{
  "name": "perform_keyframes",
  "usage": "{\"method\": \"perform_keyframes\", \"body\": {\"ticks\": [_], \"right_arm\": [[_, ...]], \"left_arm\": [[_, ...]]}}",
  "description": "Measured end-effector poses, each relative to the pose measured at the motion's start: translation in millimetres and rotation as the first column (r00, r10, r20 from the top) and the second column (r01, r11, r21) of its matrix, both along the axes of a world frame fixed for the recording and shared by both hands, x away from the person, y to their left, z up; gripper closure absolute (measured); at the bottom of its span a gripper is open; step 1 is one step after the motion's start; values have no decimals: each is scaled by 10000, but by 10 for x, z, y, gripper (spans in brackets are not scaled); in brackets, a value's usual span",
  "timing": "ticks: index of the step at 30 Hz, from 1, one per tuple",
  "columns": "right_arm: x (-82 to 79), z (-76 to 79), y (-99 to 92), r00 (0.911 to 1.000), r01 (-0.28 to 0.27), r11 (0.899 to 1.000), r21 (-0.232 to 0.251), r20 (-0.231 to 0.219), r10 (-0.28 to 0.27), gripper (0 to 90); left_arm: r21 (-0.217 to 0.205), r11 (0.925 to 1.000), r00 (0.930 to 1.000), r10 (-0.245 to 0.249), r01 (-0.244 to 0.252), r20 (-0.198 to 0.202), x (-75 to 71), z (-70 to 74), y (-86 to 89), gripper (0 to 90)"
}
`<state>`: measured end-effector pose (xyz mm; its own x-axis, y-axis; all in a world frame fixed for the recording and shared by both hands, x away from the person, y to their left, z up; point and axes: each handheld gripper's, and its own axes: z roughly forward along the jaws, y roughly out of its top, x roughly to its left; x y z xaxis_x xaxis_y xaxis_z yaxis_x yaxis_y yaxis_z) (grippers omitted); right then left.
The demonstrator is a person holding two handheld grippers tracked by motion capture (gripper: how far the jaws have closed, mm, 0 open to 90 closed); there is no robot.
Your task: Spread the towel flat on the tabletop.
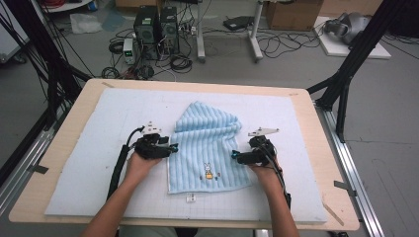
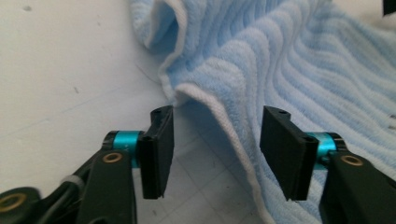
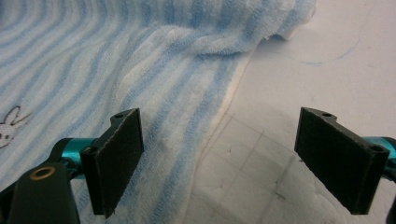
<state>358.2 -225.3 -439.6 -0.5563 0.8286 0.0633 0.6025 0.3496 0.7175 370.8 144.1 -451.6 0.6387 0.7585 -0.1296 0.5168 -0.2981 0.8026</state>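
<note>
**Two open grippers flank a striped blue towel**

Two hand-held grippers sit at the side edges of a light blue striped towel that lies near the middle of a pale foam mat covering the wooden bench. The towel's far end is bunched and folded over toward the far edge of the bench, while its near end lies flat, with a small embroidered rabbit close to its near hem. A small white tag lies on the mat just beside that near hem, toward the near edge of the bench.

The left gripper rests at the towel's left edge, held by the person's left hand. In the left gripper view its jaws stand apart with the towel's white-bound edge running between them; the pads do not press on the cloth.

The right gripper rests at the towel's right edge, held by the right hand. In the right gripper view its jaws are spread wide: one pad hovers over the striped cloth, the other over the bare gridded mat, with the towel's edge lying between them, ungripped.

Beyond the far edge of the bench, computer towers and loose cables lie on the grey floor.
</note>
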Motion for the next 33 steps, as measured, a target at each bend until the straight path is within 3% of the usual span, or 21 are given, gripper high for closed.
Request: {"method": "perform_keyframes", "body": {"ticks": [2,4,6,7,11,14,18,20,22,23,25,28,33], "right_arm": [[-15,8,16,9999,-56,9999,-154,124,57,327],[-12,15,29,9998,-115,9999,52,151,115,442],[-1,6,58,9997,-164,9999,11,179,164,517],[9,-5,77,9999,-134,9999,25,84,134,531],[38,-38,154,9999,-143,9998,102,-65,144,586],[49,-8,171,9998,-24,9997,237,201,19,598],[91,-5,208,10000,-52,9990,448,81,49,598],[133,-38,276,10000,-6,10000,-18,-55,6,600],[165,-40,309,10000,49,10000,48,-70,-49,642],[183,-37,327,10000,22,10000,-34,-77,-22,681],[210,-26,365,9997,-231,9996,-132,-117,229,841],[243,-10,460,9994,-290,9977,-608,148,299,864],[352,-19,524,9987,242,9971,-718,461,-209,864]], "left_arm": [[237,9997,10000,89,-89,32,-3,0,-13,560],[317,9990,9995,325,-327,55,-3,0,-17,660],[38,9996,9996,281,-281,-89,13,-5,4,827],[59,9995,9995,313,-312,-77,12,-4,3,869],[230,9993,9996,294,-294,20,13,5,21,878],[-64,9991,9990,424,-423,138,43,11,103,878],[-336,9983,9988,481,-480,28,101,21,201,878],[-374,9975,9982,599,-598,14,137,33,221,877],[-350,9972,9978,660,-659,1,180,58,236,877],[-418,9968,9977,684,-685,-40,208,69,254,877],[-456,9960,9970,767,-769,-53,262,90,290,877],[-540,9944,9958,909,-911,-46,322,96,347,877],[-452,9939,9946,1018,-1008,200,405,68,370,877]]}}
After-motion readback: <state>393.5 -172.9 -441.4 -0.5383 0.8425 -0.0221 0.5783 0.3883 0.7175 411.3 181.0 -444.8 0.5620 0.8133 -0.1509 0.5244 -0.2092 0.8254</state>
